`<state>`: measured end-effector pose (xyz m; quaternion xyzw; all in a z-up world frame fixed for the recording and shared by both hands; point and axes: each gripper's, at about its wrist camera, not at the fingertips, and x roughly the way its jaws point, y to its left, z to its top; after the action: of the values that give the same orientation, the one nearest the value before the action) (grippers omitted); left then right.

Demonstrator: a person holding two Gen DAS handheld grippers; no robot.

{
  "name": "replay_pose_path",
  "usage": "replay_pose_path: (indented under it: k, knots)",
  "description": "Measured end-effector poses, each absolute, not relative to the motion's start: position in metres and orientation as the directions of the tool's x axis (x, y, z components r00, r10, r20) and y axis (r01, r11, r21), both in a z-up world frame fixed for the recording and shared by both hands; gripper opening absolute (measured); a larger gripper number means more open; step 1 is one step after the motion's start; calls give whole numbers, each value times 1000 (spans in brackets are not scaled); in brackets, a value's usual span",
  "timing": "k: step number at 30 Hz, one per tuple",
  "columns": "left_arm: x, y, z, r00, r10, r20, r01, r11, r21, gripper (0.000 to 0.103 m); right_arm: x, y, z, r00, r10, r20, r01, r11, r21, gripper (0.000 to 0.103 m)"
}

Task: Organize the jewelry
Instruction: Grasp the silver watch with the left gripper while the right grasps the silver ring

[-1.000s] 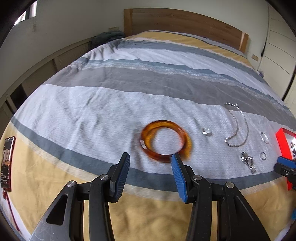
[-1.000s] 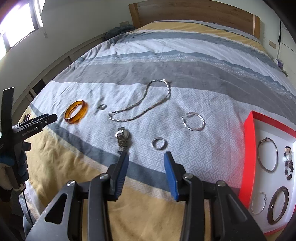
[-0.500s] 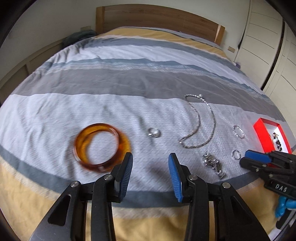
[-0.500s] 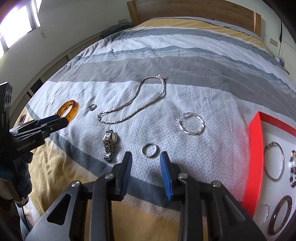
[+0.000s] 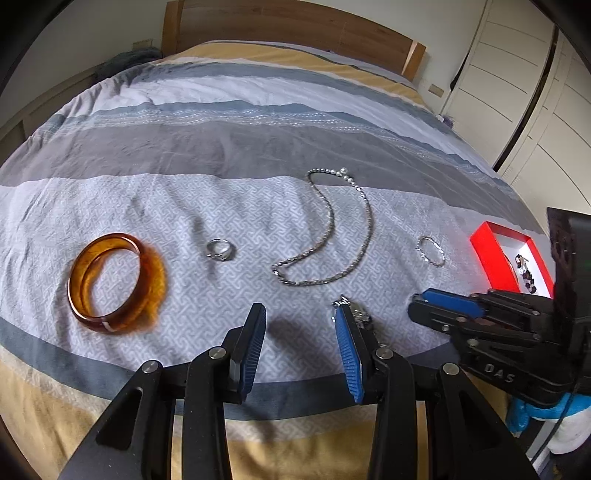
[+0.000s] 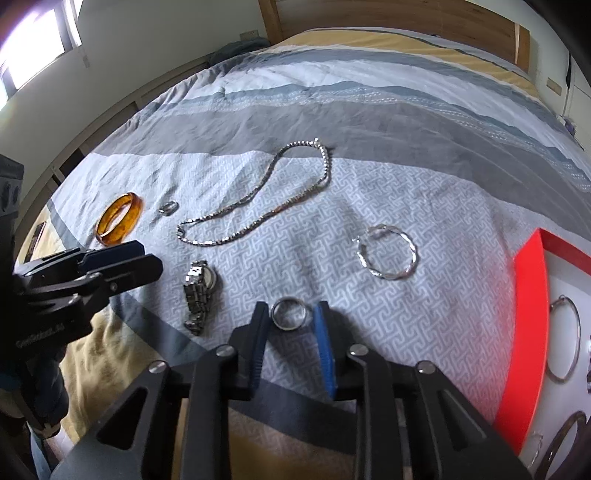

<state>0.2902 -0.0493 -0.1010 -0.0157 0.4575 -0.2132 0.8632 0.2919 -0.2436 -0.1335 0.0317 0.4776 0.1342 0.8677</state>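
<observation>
Setting: a home bedroom. A made bed [image 5: 229, 122] fills both views, covered with a duvet striped in grey, white, blue and mustard. A wooden headboard [image 5: 295, 29] stands at the far edge against a pale wall. White panelled wardrobe doors [image 5: 524, 110] run beside the bed's right edge. Low wooden shelving [image 6: 110, 122] lines the wall along the left edge, under a bright window [image 6: 40, 48]. A wall socket [image 5: 436, 89] sits near the headboard's right corner.

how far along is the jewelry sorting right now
Done: a few hoops already lie in the red tray. In hand: right gripper open around the plain ring. Left: amber bangle, small ring, chain, watch, twisted hoop.
</observation>
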Motion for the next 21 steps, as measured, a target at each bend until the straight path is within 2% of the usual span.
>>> replay_pose_path:
  k: [8, 16, 19, 20, 21]
  knots:
    - [287, -72, -100, 471, -409, -782, 384, 893, -236, 39, 287, -253, -126, 521, 285, -805, -198, 957, 210, 19]
    - [288, -101, -117, 451, -357, -818, 383, 905, -184, 38, 274, -275, -107, 551, 295, -781, -182, 955, 233, 19]
    - [289, -104, -123, 465, -326, -823, 366, 917, -157, 30, 270, -280, -102, 560, 301, -772, -181, 954, 241, 19]
    - [289, -104, -124, 470, -319, -823, 357, 921, -153, 24, 268, -282, -100, 562, 303, -770, -181, 953, 243, 19]
    - [290, -102, -125, 473, -322, -820, 350, 923, -161, 24, 266, -284, -98, 565, 306, -766, -181, 952, 246, 19]
